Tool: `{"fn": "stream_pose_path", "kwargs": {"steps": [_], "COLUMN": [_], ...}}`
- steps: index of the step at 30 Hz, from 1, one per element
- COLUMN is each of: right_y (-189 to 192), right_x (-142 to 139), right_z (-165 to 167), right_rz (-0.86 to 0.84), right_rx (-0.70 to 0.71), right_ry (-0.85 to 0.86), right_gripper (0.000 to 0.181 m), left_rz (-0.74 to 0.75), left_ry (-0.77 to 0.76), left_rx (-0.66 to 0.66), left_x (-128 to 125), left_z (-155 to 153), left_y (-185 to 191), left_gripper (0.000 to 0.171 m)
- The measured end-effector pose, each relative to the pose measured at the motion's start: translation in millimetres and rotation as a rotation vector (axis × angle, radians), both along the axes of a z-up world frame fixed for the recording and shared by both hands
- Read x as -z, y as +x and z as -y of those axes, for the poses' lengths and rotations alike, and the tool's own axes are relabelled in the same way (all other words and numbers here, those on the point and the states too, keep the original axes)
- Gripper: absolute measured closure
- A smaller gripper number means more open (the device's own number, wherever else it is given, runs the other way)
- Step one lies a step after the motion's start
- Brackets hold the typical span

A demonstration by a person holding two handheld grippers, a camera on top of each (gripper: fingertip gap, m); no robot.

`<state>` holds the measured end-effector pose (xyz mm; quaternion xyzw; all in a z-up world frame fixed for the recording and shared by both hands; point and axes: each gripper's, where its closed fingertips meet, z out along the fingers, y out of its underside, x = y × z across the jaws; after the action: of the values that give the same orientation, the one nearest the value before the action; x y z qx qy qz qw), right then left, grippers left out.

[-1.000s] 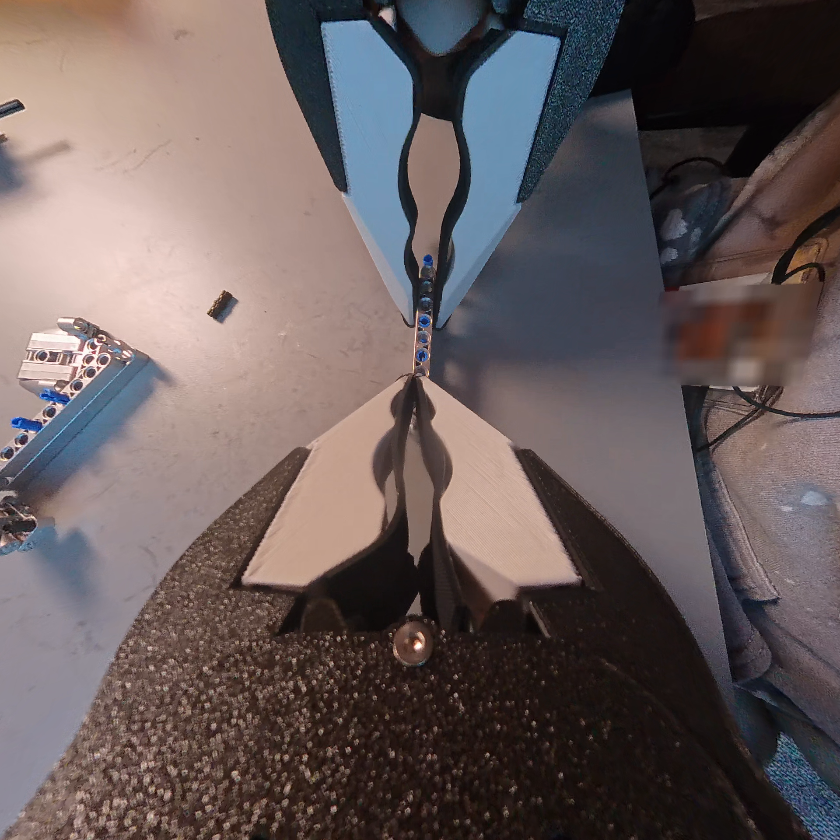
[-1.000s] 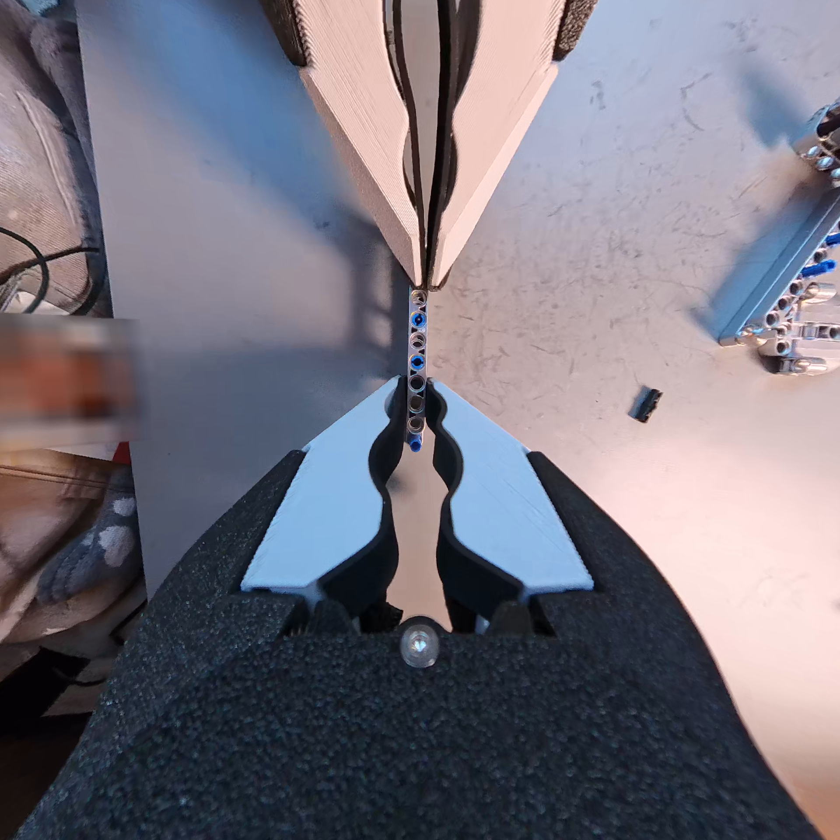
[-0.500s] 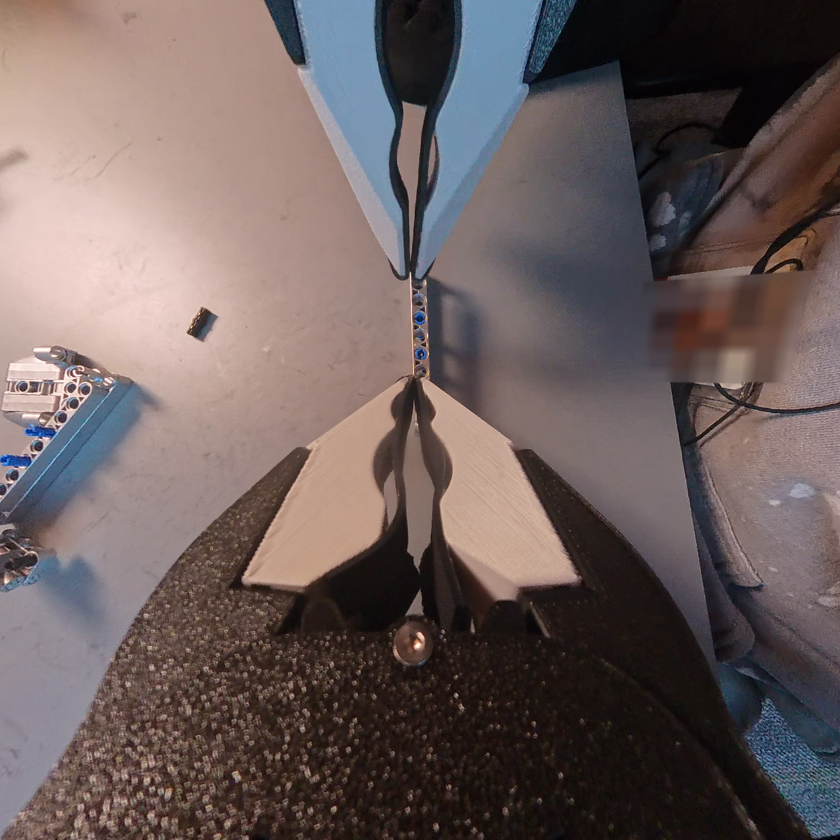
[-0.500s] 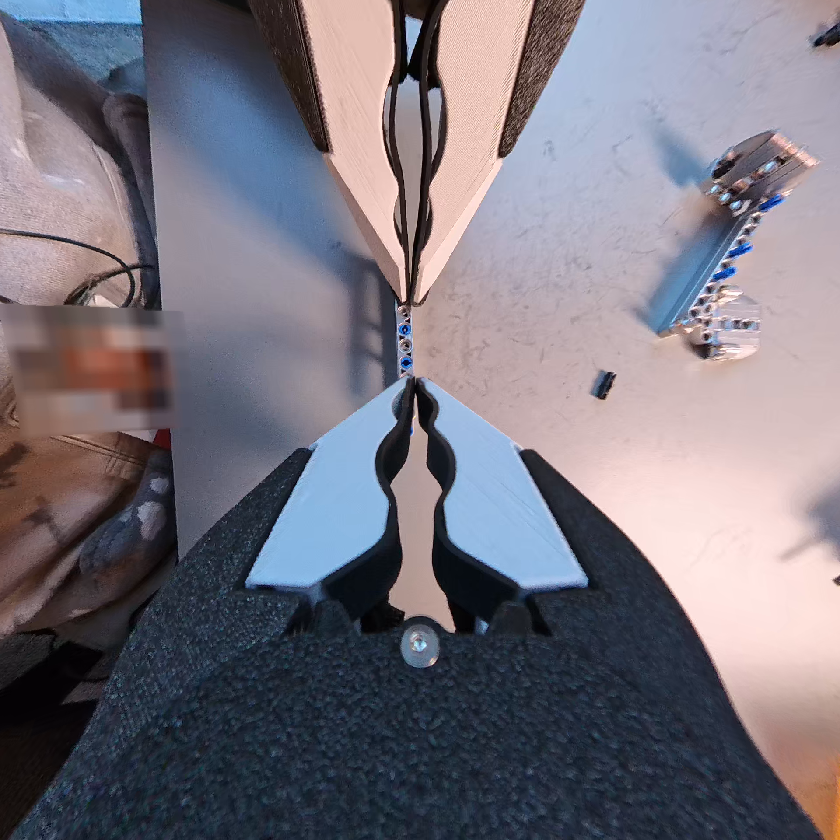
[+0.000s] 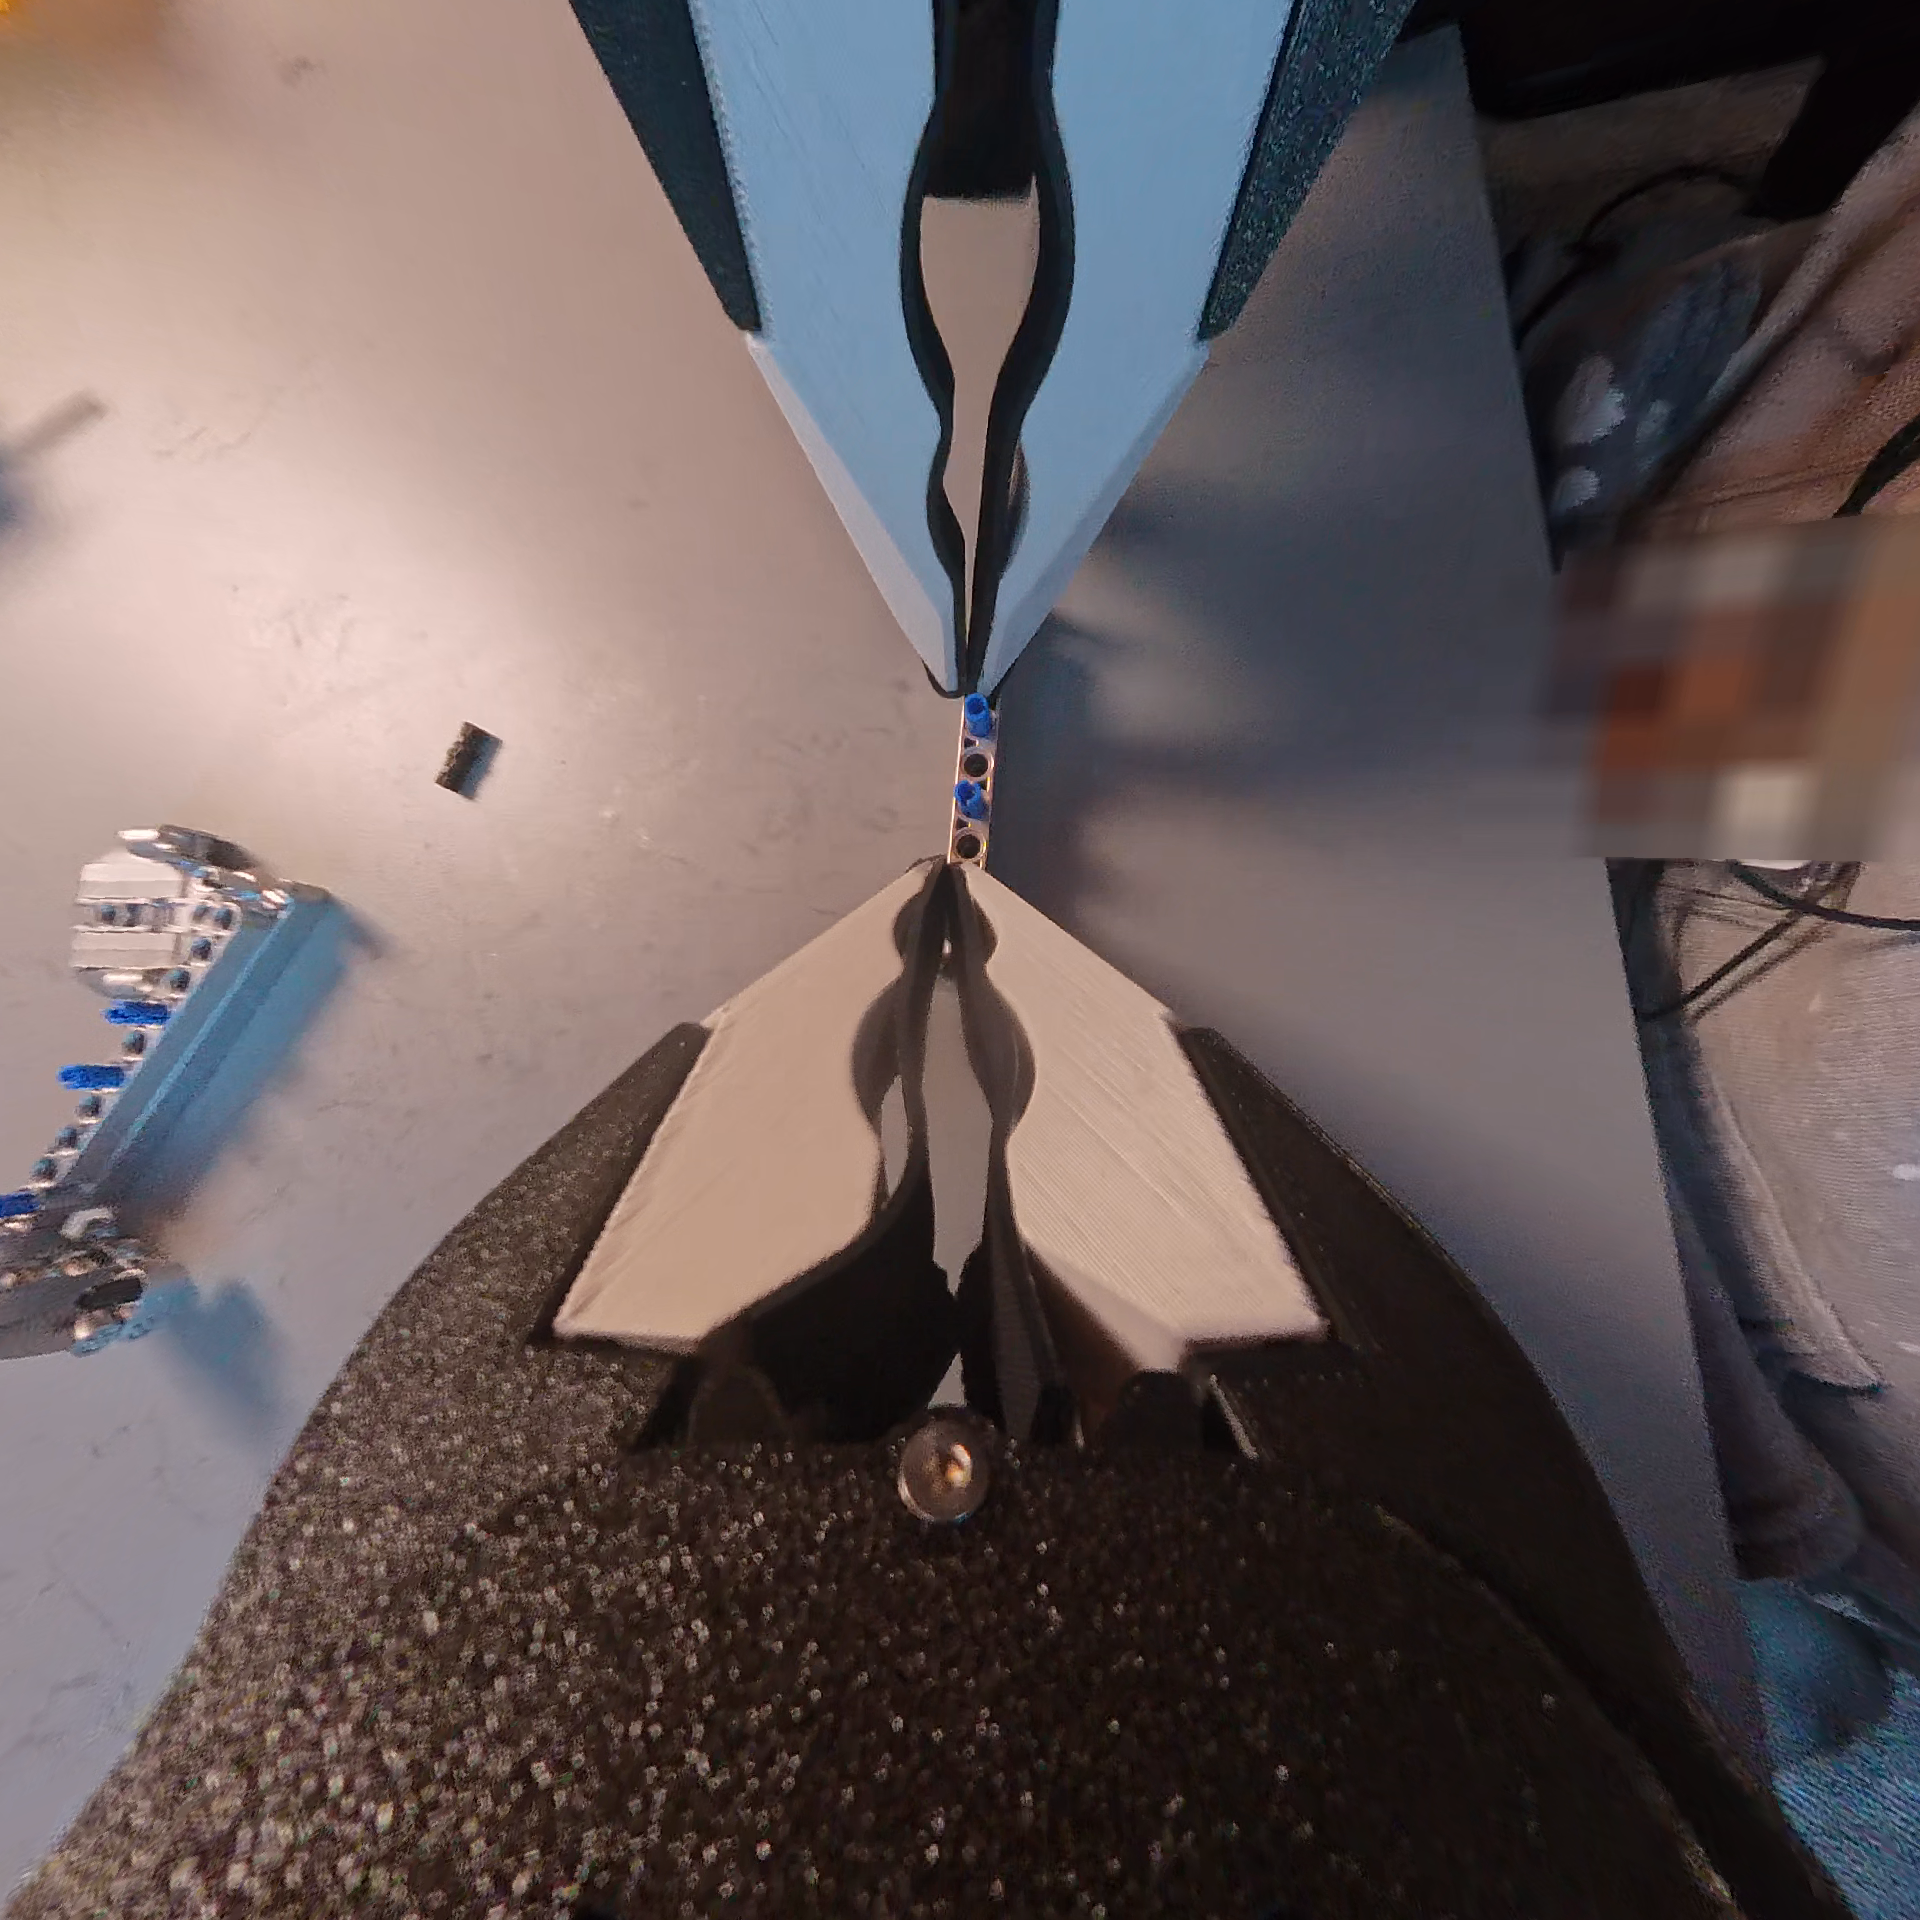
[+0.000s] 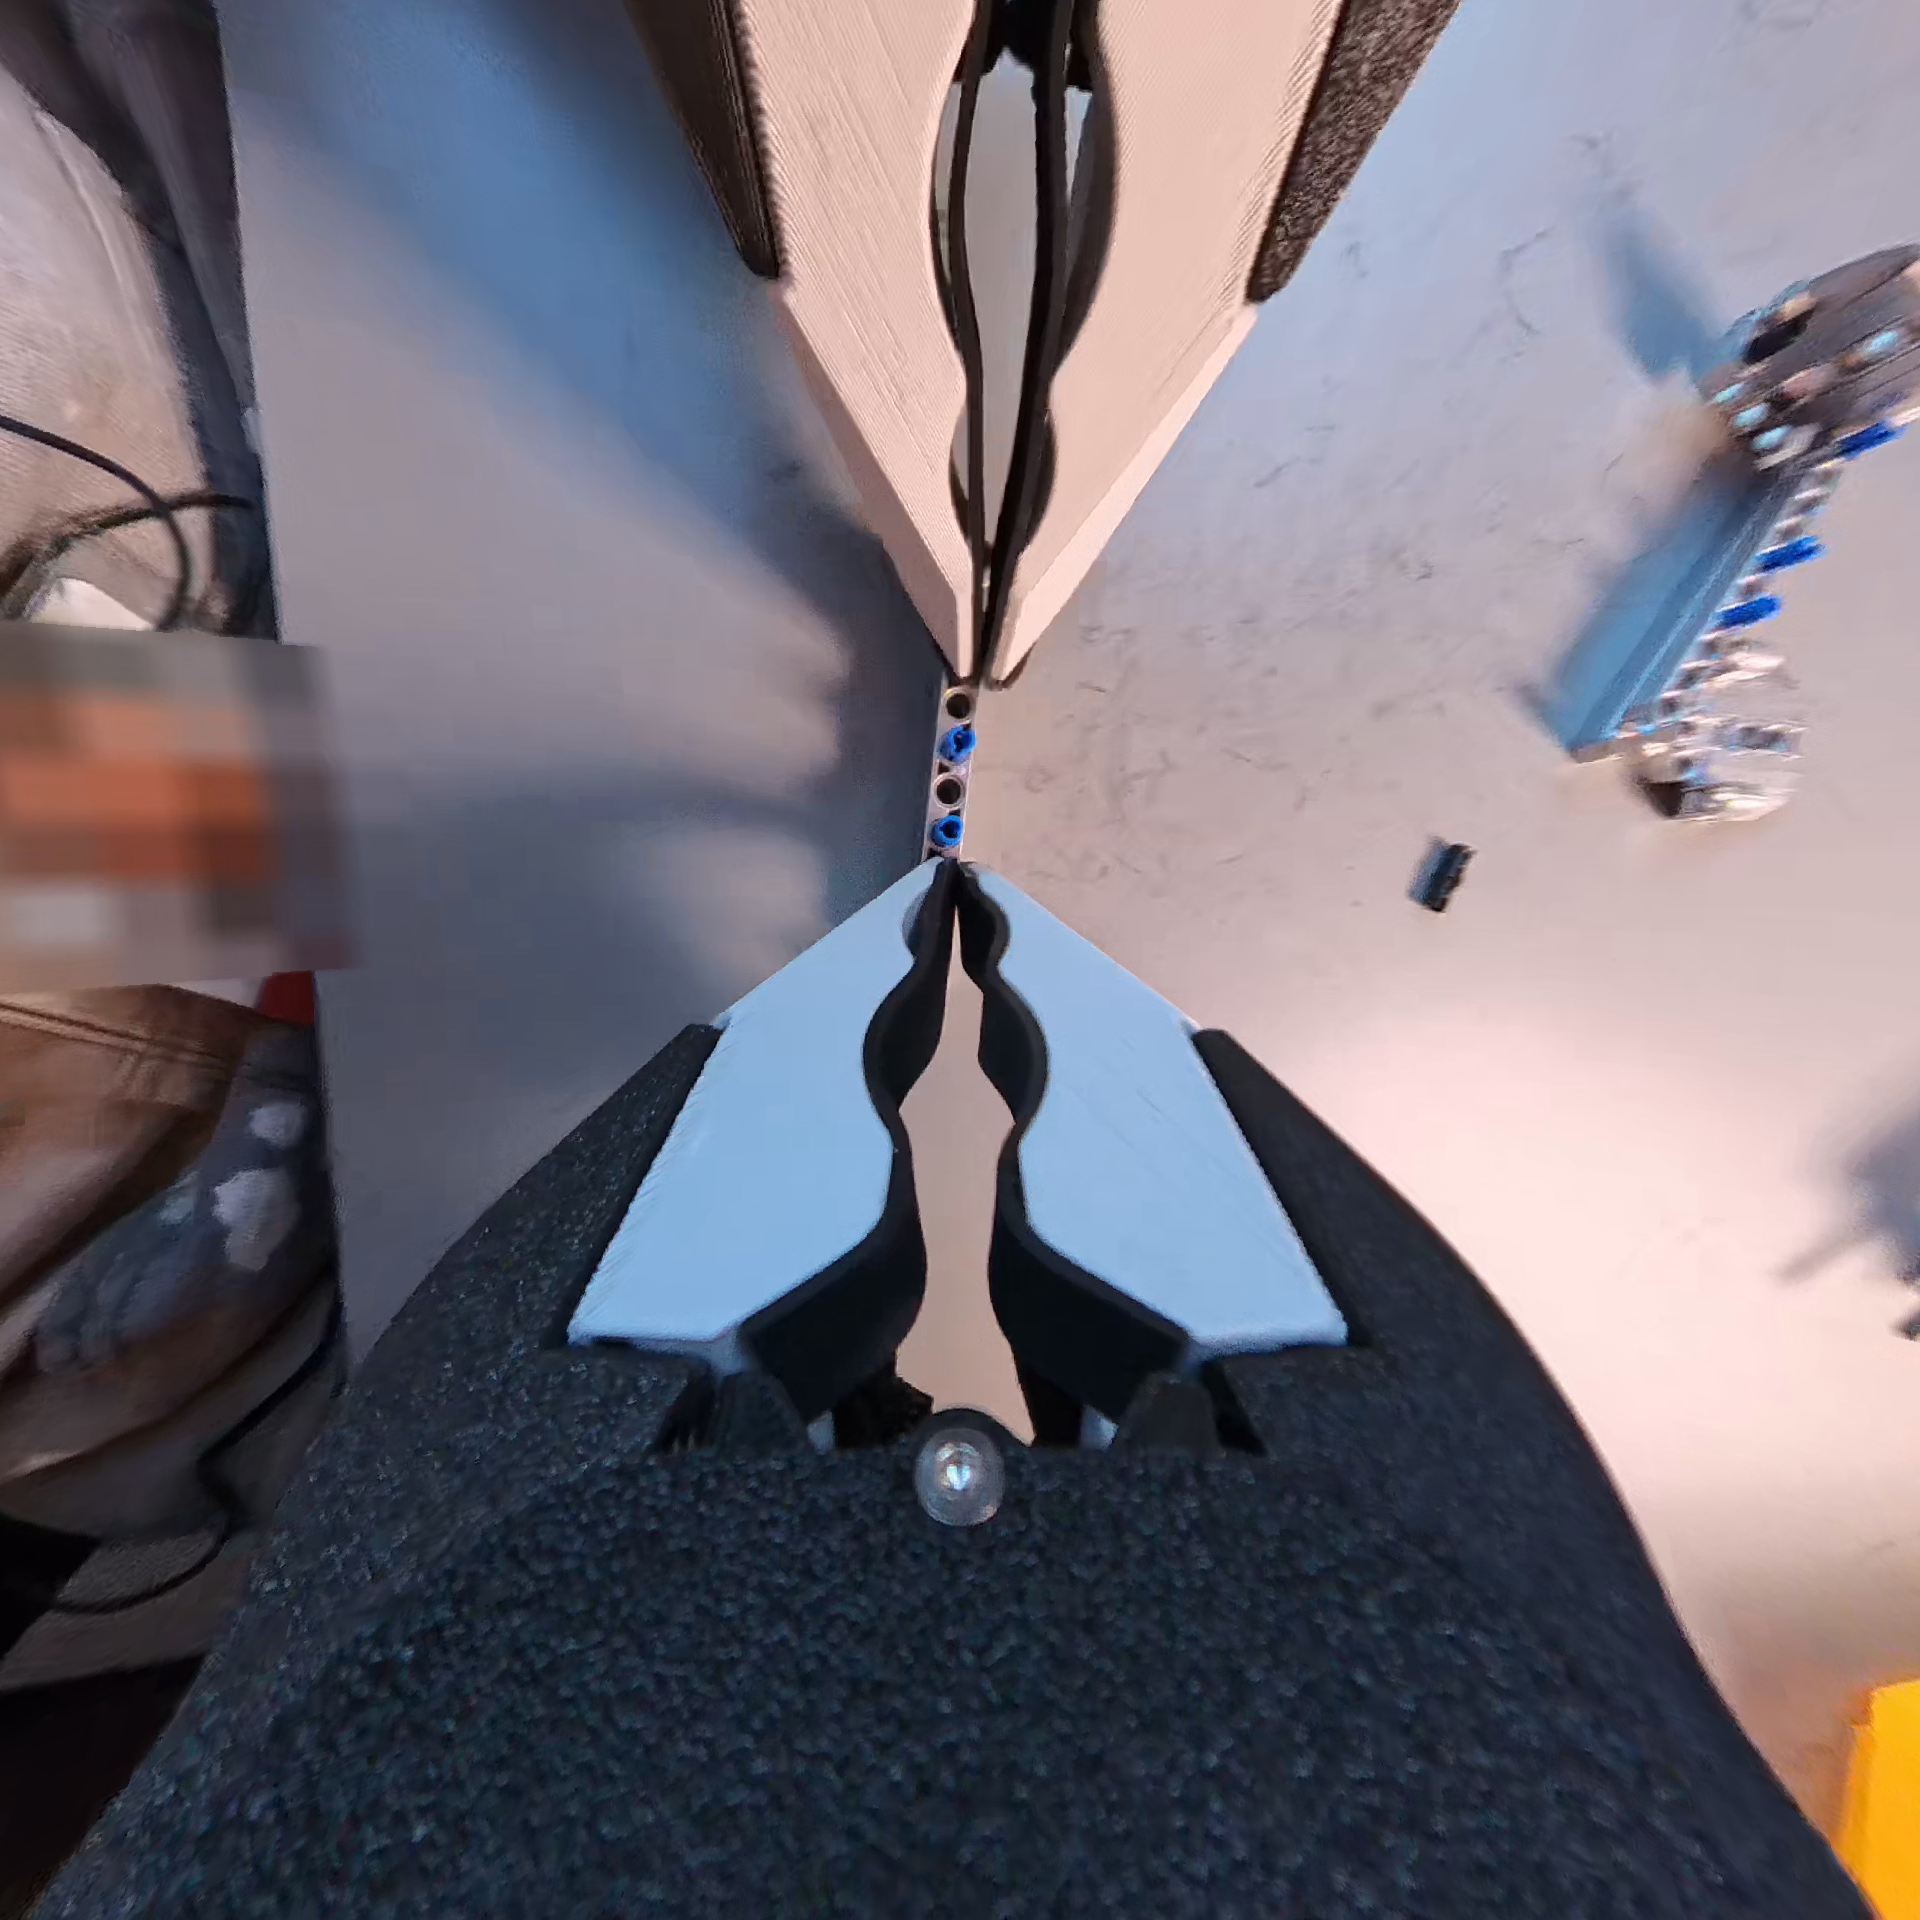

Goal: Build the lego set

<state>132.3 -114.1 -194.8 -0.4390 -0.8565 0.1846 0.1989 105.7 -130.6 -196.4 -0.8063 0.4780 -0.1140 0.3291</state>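
Left wrist view: both my claws pinch one thin grey beam (image 5: 975,779) end to end, above the table (image 5: 520,416).

L claw (image 5: 948,868) is pressed together on the near end of the beam; R claw (image 5: 971,686) comes in from opposite & is pressed together on the far end, w/ only a short stretch of beam bare between the tips. That stretch shows round holes & blue pins (image 5: 970,798). Right wrist view has the same grip mirrored: R claw (image 6: 951,868), L claw (image 6: 977,681), beam (image 6: 951,774) between. Small black piece (image 5: 467,757) lies on the table left of the beam; grey block assembly (image 5: 156,1039) w/ blue pins lies farther left, well apart. Both are blurred.
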Motion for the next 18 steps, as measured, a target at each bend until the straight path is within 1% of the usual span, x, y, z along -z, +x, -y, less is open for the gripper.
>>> {"fn": "stream_pose_path", "kwargs": {"steps": [1, 4, 6, 8, 10, 11, 13, 14, 16, 18], "right_y": [-0.5, 1.0, -0.2, -1.7, -3.1, -2.7, 1.8, 4.6, 9.6, 11.0], "right_x": [-0.2, 0.3, 0.0, -0.9, -11.7, -18.2, -23.8, -23.6, -18.6, -11.0], "right_z": [-0.5, 2.1, 0.7, -3.9, -1.9, -2.4, -5.2, -5.9, -4.8, -3.9], "right_rz": [-0.028, -0.030, -0.031, -0.052, -0.108, -0.130, -0.145, -0.147, -0.137, -0.121], "right_rx": [0.002, 0.045, 0.065, 0.096, 0.105, 0.120, 0.135, 0.136, 0.127, 0.119], "right_ry": [0.020, -0.059, -0.075, -0.101, -0.179, -0.217, -0.255, -0.258, -0.246, -0.215], "right_gripper": [0.181, 0.181, 0.181, 0.181, 0.179, 0.173, 0.164, 0.160, 0.152, 0.152], "left_rz": [0.001, 0.052, 0.046, 0.070, 0.115, 0.155, 0.253, 0.278, 0.258, 0.218], "left_ry": [0.022, -0.032, -0.044, -0.059, -0.068, -0.066, -0.079, -0.084, -0.083, -0.094], "left_rx": [0.001, -0.002, 0.000, -0.016, -0.032, -0.041, -0.058, -0.067, -0.079, -0.068], "left_x": [0.0, 0.1, -0.2, -0.5, -2.4, -5.8, -15.8, -17.9, -12.9, -2.6], "left_z": [0.4, 5.0, 4.1, 2.6, 2.8, 2.9, 4.3, 4.5, 4.7, 7.5], "left_y": [-0.2, 2.2, 2.0, 2.5, 2.7, 2.8, 3.4, 1.8, -2.3, -0.5], "left_gripper": [0.171, 0.171, 0.171, 0.171, 0.171, 0.171, 0.155, 0.149, 0.143, 0.143]}}
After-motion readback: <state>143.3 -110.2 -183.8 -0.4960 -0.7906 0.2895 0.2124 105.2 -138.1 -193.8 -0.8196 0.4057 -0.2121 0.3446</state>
